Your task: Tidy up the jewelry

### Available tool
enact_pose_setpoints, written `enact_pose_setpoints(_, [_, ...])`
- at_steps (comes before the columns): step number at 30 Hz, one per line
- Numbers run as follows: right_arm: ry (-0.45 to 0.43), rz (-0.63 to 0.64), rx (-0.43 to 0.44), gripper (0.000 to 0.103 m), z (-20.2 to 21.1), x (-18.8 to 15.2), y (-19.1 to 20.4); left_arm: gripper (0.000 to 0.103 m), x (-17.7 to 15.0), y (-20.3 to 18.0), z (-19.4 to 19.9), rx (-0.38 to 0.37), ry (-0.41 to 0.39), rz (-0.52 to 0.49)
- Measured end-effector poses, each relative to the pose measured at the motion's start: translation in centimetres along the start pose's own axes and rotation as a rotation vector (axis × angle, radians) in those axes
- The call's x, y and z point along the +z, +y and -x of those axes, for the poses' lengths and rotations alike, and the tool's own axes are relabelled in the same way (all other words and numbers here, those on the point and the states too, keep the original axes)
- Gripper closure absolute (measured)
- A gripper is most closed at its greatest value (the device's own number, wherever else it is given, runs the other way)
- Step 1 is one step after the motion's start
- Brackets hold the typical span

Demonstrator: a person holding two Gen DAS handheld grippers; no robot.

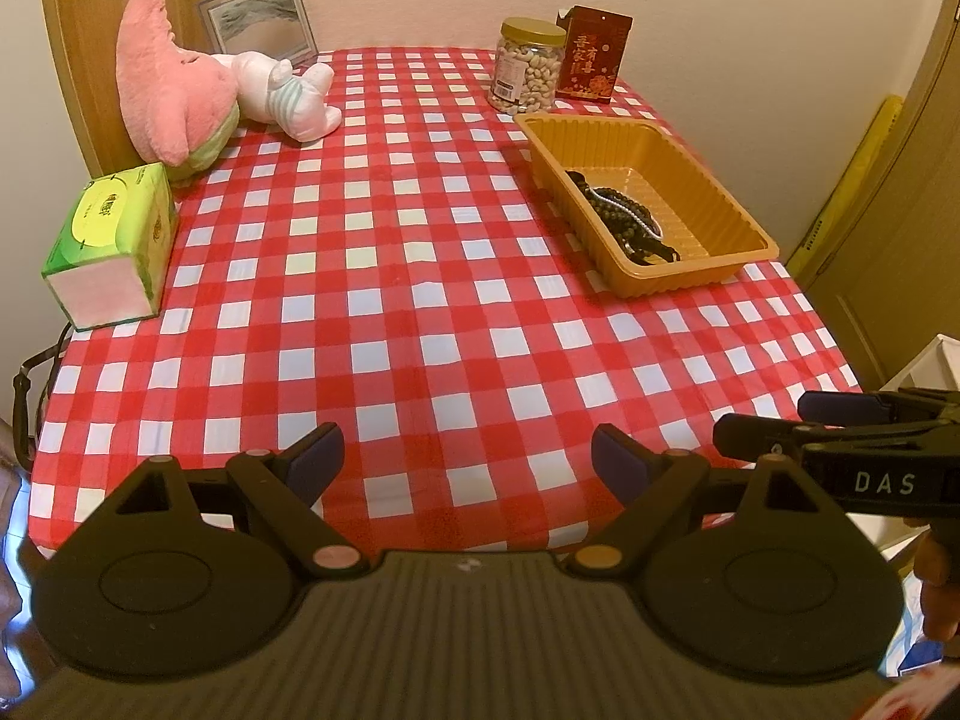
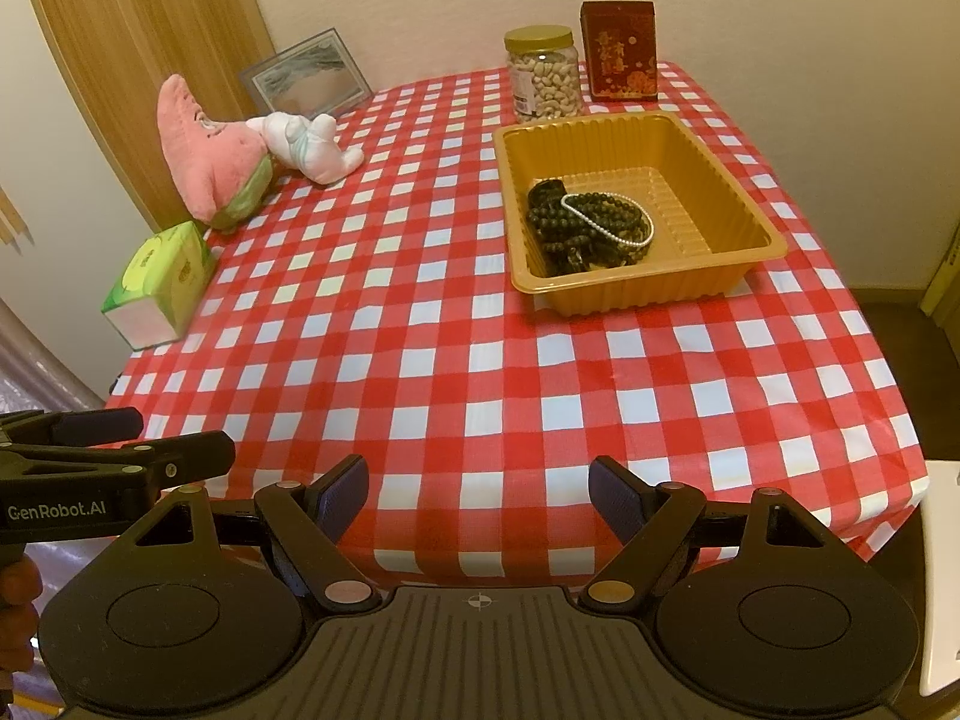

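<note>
An orange plastic tray [image 1: 738, 222] [image 2: 738, 222] stands on the right side of the red-and-white checked table. In it lie dark bead strands [image 1: 624, 216] [image 2: 570, 228] and a white pearl strand [image 2: 606, 228]. My left gripper [image 1: 468, 462] is open and empty above the table's near edge. My right gripper [image 2: 477, 495] is open and empty too, also at the near edge, well short of the tray. Each gripper shows at the side of the other's view: the right one in the left wrist view [image 1: 768, 426], the left one in the right wrist view [image 2: 180, 438].
A green tissue box [image 1: 114, 246] [image 2: 162, 282] sits at the left edge. A pink plush toy [image 1: 174, 84] [image 2: 210, 150] and a picture frame [image 1: 258, 18] [image 2: 306, 72] are at the back left. A nut jar [image 1: 528, 66] [image 2: 543, 75] and a red box [image 1: 591, 54] [image 2: 618, 51] stand behind the tray.
</note>
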State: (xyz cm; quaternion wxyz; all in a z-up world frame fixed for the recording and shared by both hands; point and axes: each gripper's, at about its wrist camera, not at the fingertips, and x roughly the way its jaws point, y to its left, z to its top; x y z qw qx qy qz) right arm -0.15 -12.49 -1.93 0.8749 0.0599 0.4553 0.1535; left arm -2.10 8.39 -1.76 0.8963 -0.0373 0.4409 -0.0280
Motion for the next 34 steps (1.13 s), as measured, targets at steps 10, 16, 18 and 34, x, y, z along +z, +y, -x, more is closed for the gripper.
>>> enact_pose_setpoints(10, [-0.003, 0.001, -0.001, 0.023, -0.1, 0.2, 0.0, 0.014, 0.1, -0.4, 0.0, 0.001, -0.002, 0.0])
enact_pose_setpoints(16, [-0.003, 0.0, -0.001, 0.023, -0.1, 0.2, 0.0, 0.014, 0.1, -0.6, -0.1, 0.001, -0.002, 0.001])
enact_pose_setpoints(18, [-0.003, -0.001, -0.001, 0.023, -0.1, 0.5, -0.2, 0.014, 0.4, -0.9, -0.1, 0.0, -0.003, -0.001])
enact_pose_setpoints(34, [0.001, -0.004, 0.0, 0.023, -0.3, 1.0, -0.8, 0.014, 1.2, -1.2, -1.1, -0.01, -0.003, -0.009])
